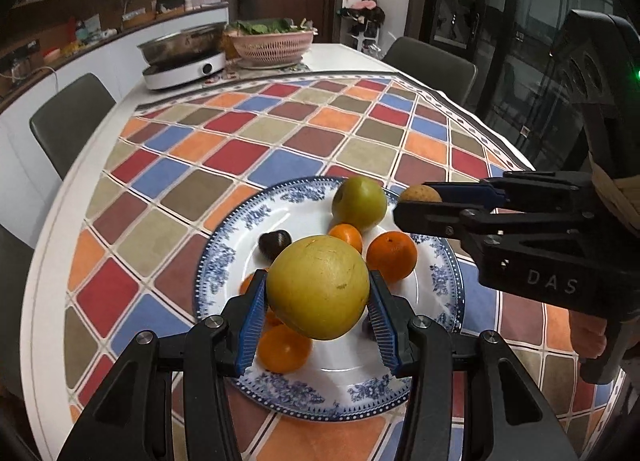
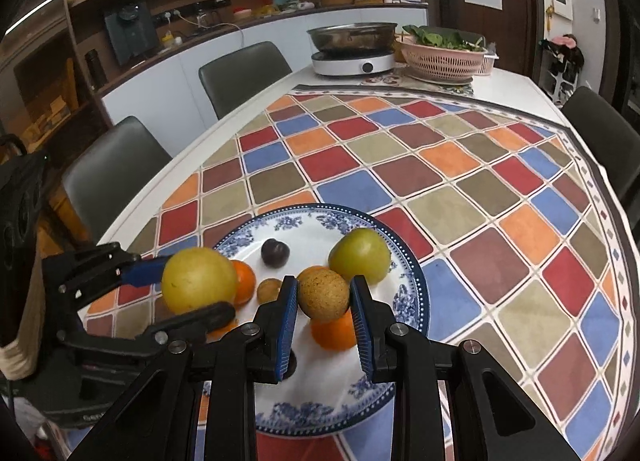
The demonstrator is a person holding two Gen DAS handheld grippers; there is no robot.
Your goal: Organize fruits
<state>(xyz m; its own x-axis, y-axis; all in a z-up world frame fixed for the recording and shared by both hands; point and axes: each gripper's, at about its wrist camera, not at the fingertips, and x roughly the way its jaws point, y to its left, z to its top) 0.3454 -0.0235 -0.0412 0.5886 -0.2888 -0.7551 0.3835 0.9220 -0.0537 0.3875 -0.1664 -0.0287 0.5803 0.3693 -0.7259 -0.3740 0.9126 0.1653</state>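
Observation:
A blue-and-white plate point(image 1: 444, 273) point(image 2: 408, 297) lies on the checked cloth. My left gripper point(image 1: 318, 289) point(image 2: 192, 293) is shut on a large yellow fruit point(image 1: 318, 287) point(image 2: 199, 280) and holds it above the plate. My right gripper point(image 2: 324, 293) point(image 1: 416, 203) is shut on a small brown speckled fruit point(image 2: 323, 294) point(image 1: 420, 194) above the plate's right side. On the plate lie a green apple point(image 1: 359, 203) point(image 2: 359, 256), several oranges point(image 1: 391, 256) point(image 2: 334, 331), a dark plum point(image 1: 275, 242) point(image 2: 275, 252) and a small brown fruit point(image 2: 268, 290).
A hotplate with a steel pan point(image 1: 185, 61) point(image 2: 352, 49) and a pink basket of greens point(image 1: 272, 41) point(image 2: 442, 55) stand at the table's far end. Grey chairs point(image 1: 68, 117) point(image 2: 240, 73) line the sides.

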